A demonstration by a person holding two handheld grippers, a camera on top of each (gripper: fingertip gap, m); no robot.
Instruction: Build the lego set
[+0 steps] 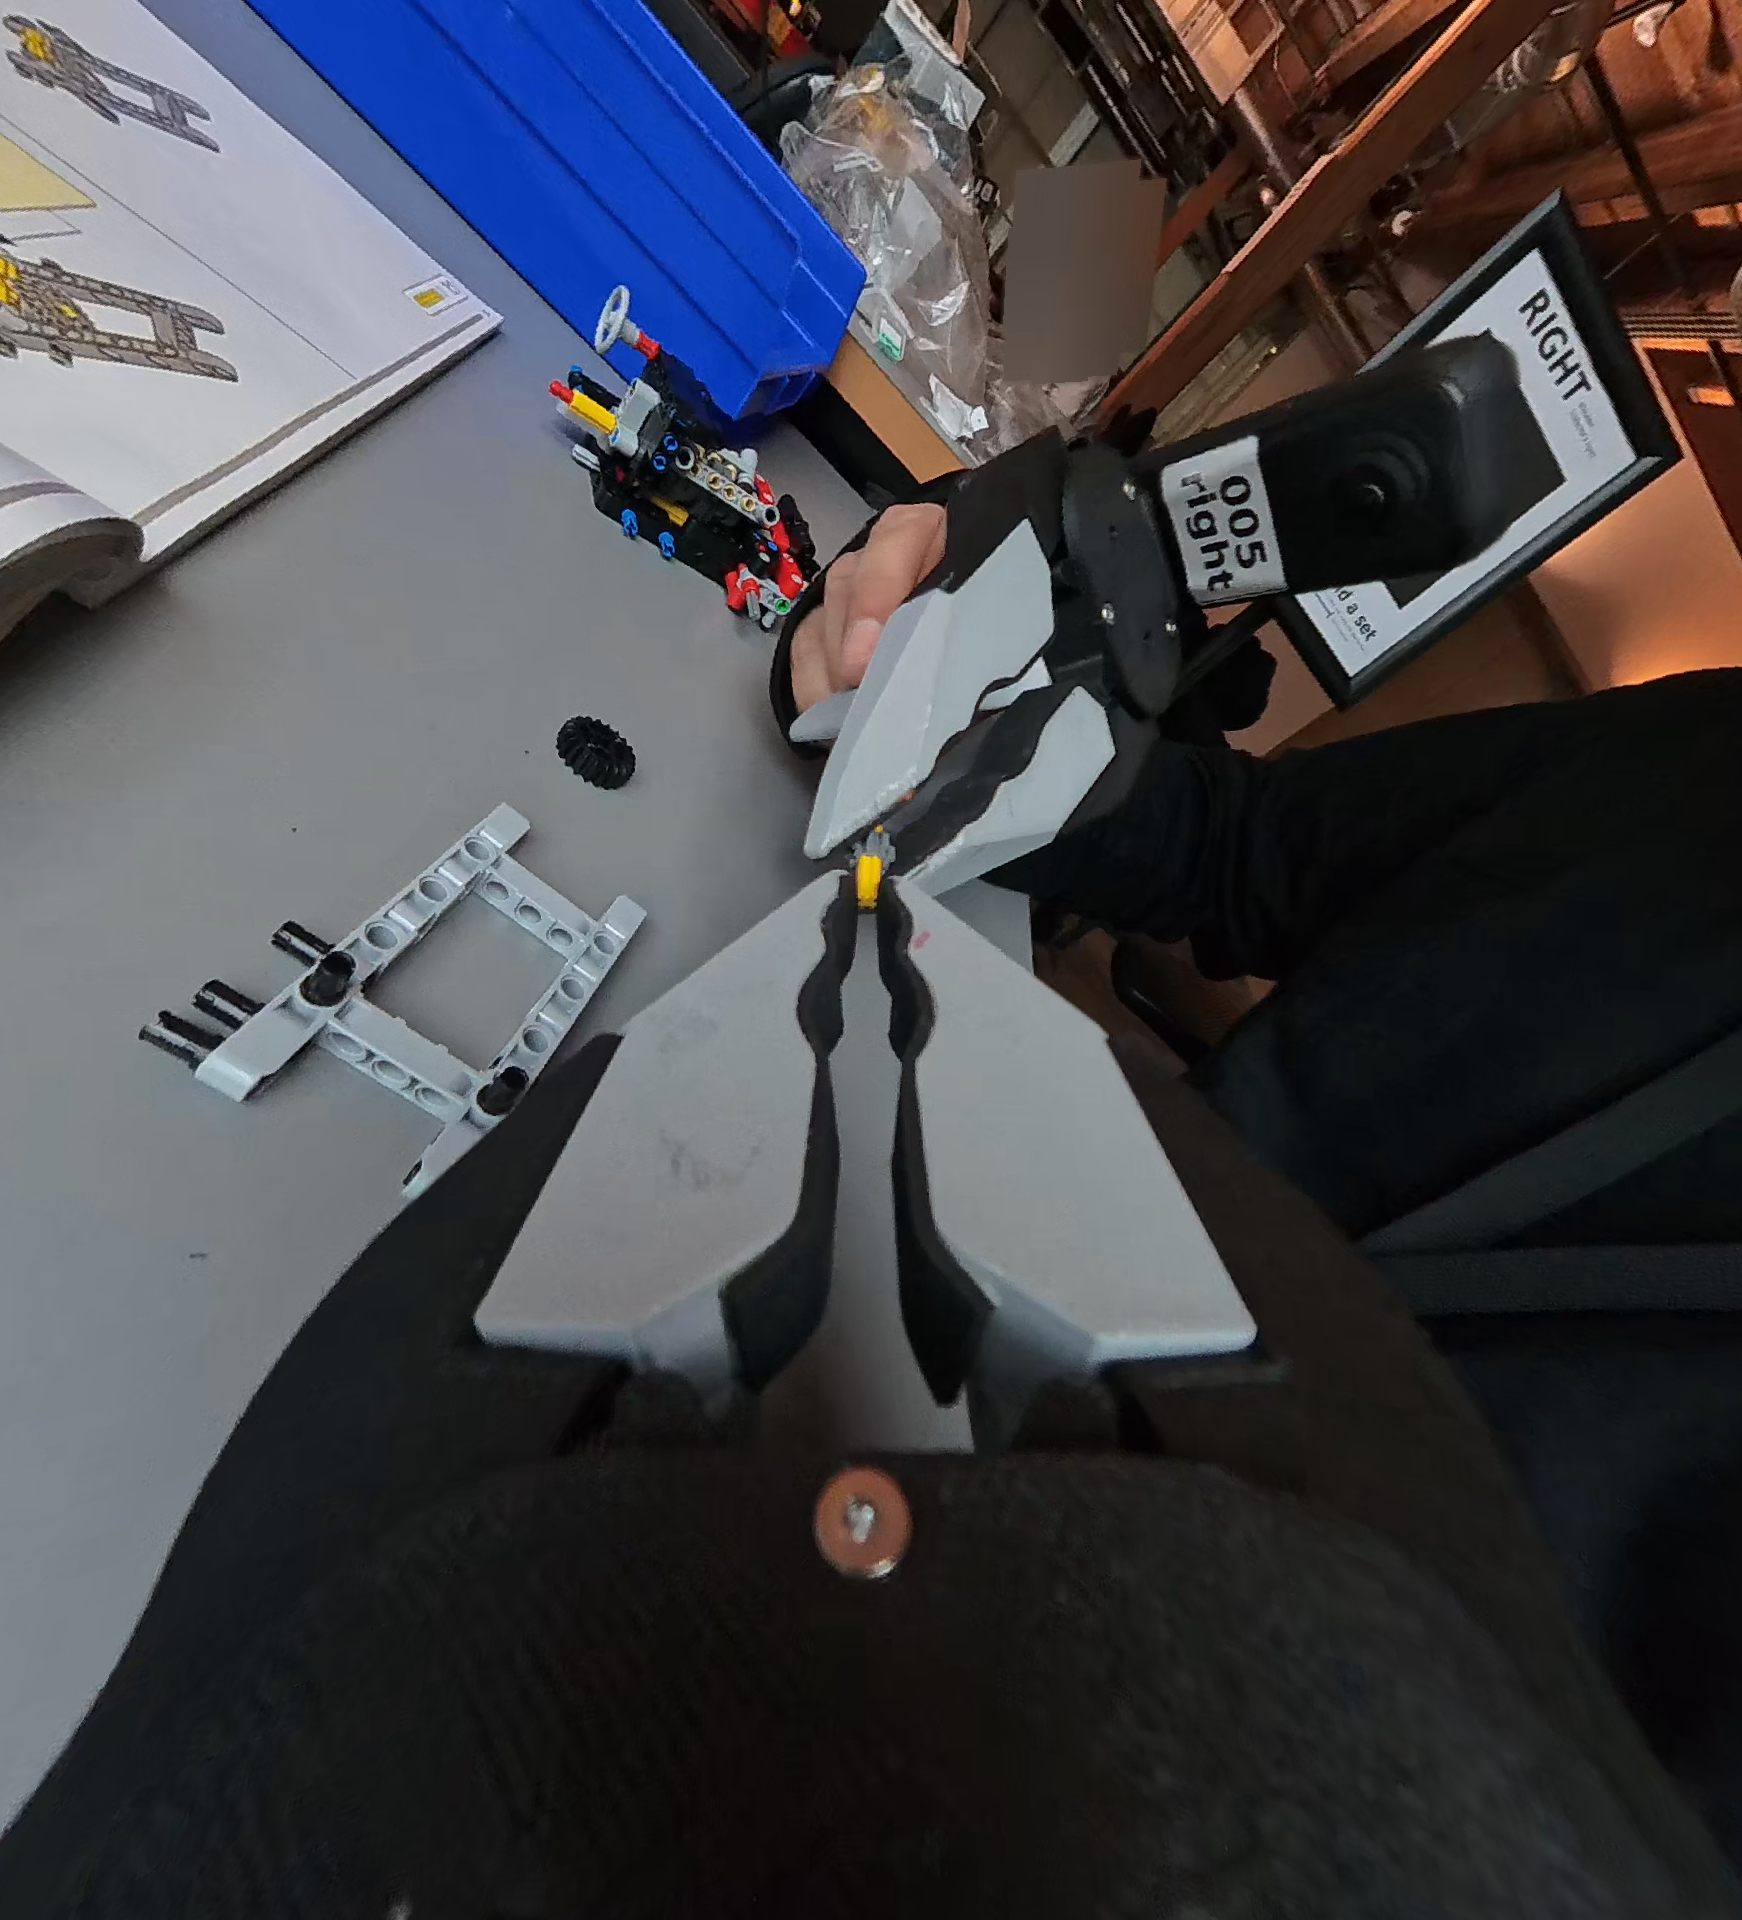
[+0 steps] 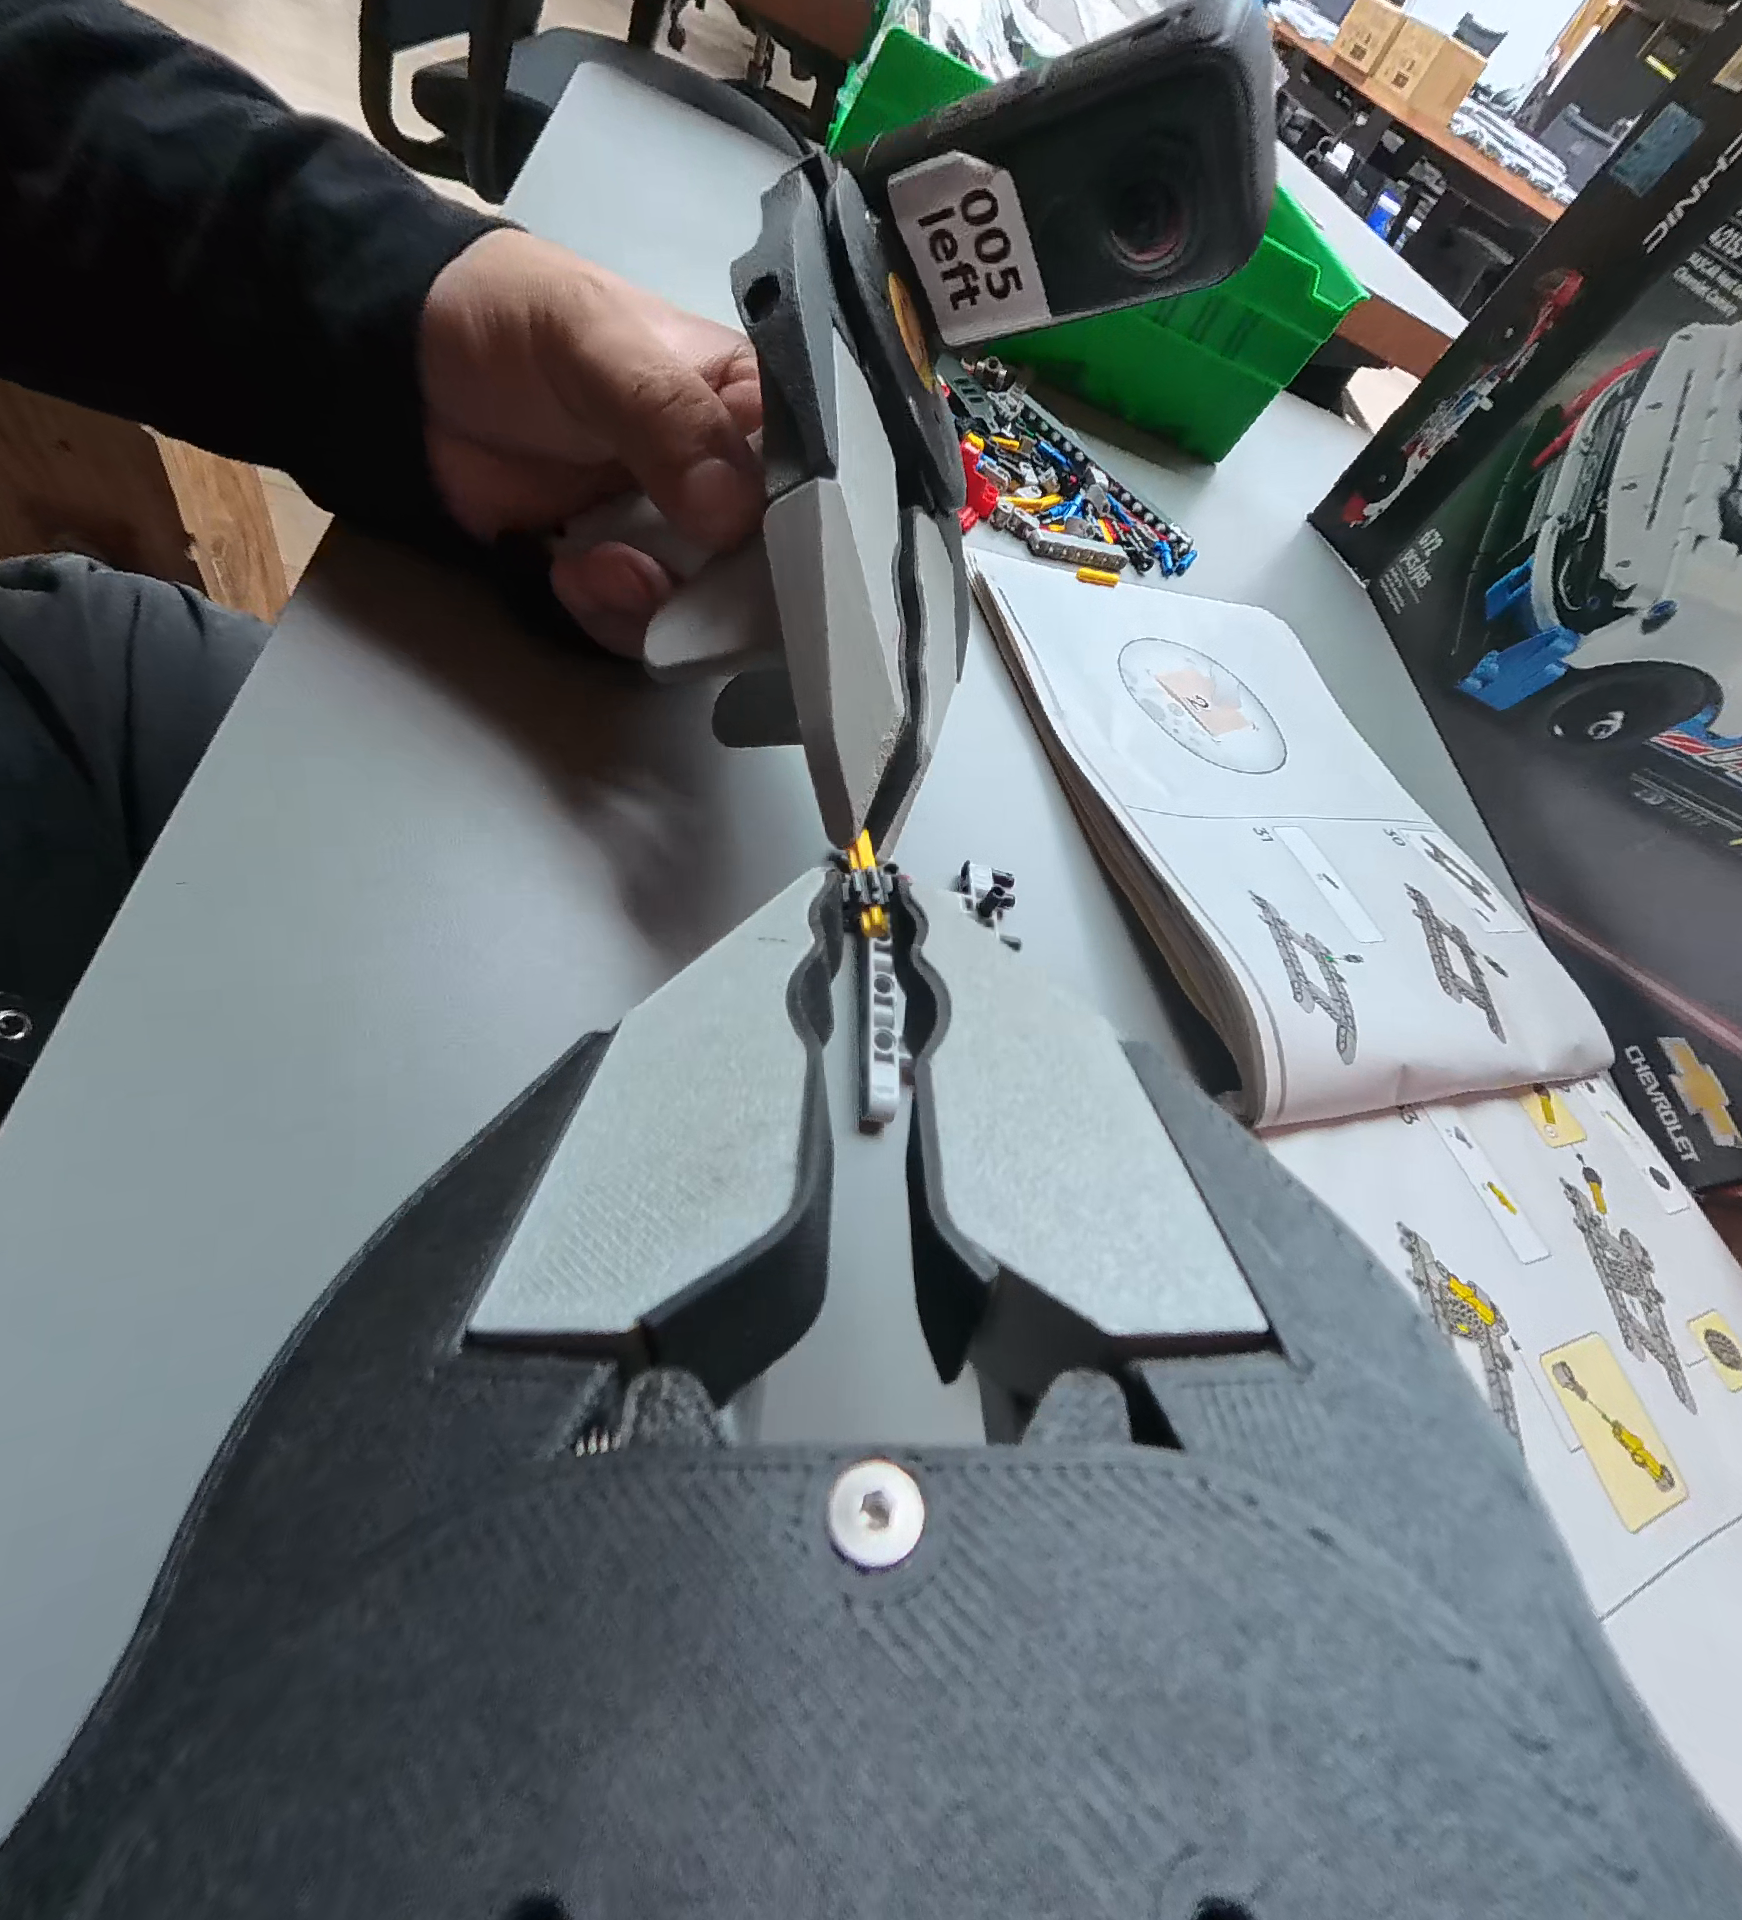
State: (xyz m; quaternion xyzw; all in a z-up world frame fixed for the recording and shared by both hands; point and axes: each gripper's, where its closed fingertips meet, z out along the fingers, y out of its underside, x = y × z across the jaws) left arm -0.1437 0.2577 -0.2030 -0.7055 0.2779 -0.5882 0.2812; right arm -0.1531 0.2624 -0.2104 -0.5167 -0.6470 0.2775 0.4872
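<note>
The left gripper [image 1: 867,899] and right gripper [image 2: 869,899] meet tip to tip above the bench's near edge, both pinching one yellow pin [image 1: 868,878] lengthwise between them.

Tabletop [image 1: 223,727]: grey. Bin [image 1: 576,177]: blue. Second bin [image 2: 1189,343]: green. Frame [image 1: 431,977]: light grey, black pins. Gear [image 1: 596,751]: black. Held axle [image 1: 868,878]: yellow.

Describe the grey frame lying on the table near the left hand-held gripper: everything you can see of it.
The grey frame looks like light grey plastic: two long holed beams joined by two shorter cross beams around an open rectangle. Black pins stick out from one end, and two more sit in holes on top. It lies flat on the grey table, by itself; neither hand-held gripper touches it. A black gear lies apart from it.
</note>
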